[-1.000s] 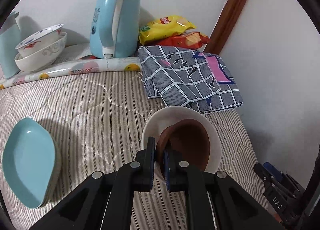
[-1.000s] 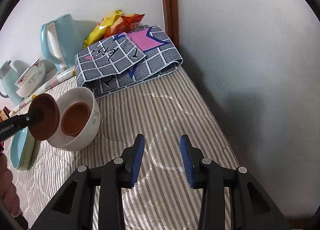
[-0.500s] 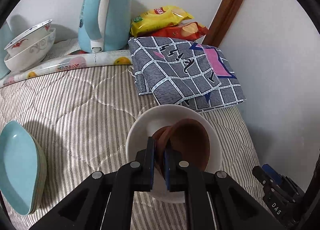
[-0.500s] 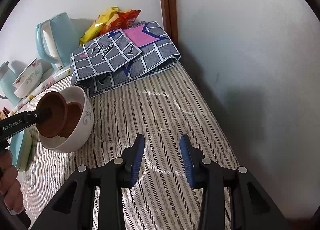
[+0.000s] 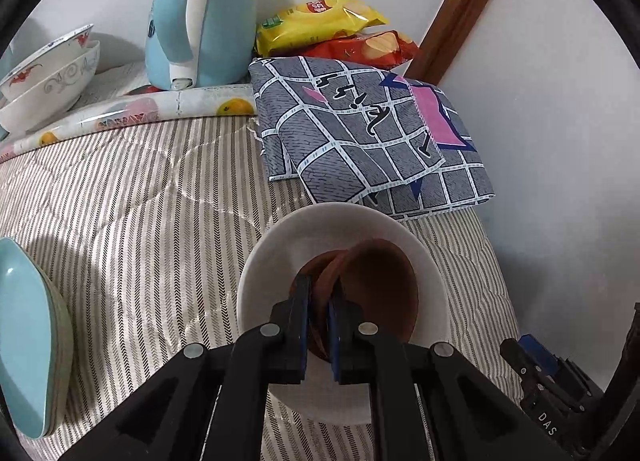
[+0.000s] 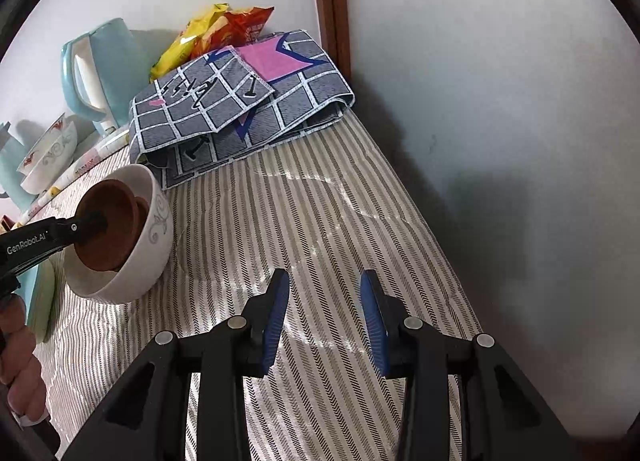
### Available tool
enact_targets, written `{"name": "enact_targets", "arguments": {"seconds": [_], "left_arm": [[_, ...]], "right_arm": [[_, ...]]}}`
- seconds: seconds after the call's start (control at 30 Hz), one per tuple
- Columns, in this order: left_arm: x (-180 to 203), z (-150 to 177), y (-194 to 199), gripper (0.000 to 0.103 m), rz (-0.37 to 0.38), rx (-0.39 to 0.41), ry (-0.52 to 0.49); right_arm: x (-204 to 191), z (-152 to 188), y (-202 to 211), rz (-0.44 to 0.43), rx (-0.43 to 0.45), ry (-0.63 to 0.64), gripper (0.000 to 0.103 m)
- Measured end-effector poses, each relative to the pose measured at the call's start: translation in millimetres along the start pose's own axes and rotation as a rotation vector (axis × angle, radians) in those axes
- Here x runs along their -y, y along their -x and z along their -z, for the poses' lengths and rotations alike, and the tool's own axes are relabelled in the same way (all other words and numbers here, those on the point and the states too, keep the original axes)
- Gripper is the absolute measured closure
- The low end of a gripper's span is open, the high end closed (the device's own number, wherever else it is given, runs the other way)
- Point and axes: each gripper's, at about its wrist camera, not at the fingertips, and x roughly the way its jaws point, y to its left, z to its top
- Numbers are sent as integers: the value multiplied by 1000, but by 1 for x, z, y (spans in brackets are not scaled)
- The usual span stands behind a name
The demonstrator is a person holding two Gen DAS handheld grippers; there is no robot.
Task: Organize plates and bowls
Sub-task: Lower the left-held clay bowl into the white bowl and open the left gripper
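My left gripper [image 5: 319,293] is shut on the rim of a small brown bowl [image 5: 376,285] and holds it tilted inside a white bowl [image 5: 280,245] on the striped cover. A second brown bowl [image 5: 316,267] lies beneath it in the white bowl. The right wrist view shows the white bowl [image 6: 154,237], the brown bowl [image 6: 108,233] and the left gripper [image 6: 96,221] at the left. My right gripper [image 6: 324,297] is open and empty above the striped cover, to the right of the white bowl. Stacked light-blue plates [image 5: 28,341] lie at the left. Two stacked patterned bowls [image 5: 52,81] stand at the back left.
A light-blue kettle [image 5: 200,17] stands at the back on a fruit-print mat [image 5: 132,113]. A folded grey checked cloth [image 5: 372,141] lies at the back right, with snack bags [image 5: 320,25] behind it. A white wall [image 6: 500,101] runs along the right edge.
My left gripper has carried the brown bowl forward and down, from beside the white bowl into it. The right gripper stays open and nearly still.
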Motion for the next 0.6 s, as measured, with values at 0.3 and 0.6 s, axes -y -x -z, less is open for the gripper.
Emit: {"name": "enact_targets", "arguments": {"seconds": [0.3,0.6], "left_arm": [[-3,-2,-4,92,10,-12,8],[-1,-1,12,81,15,7,-10]], "right_arm": [[-3,0,-1,3,-10,9,66],[-11,-1,1,-8,-11,23,66]]}}
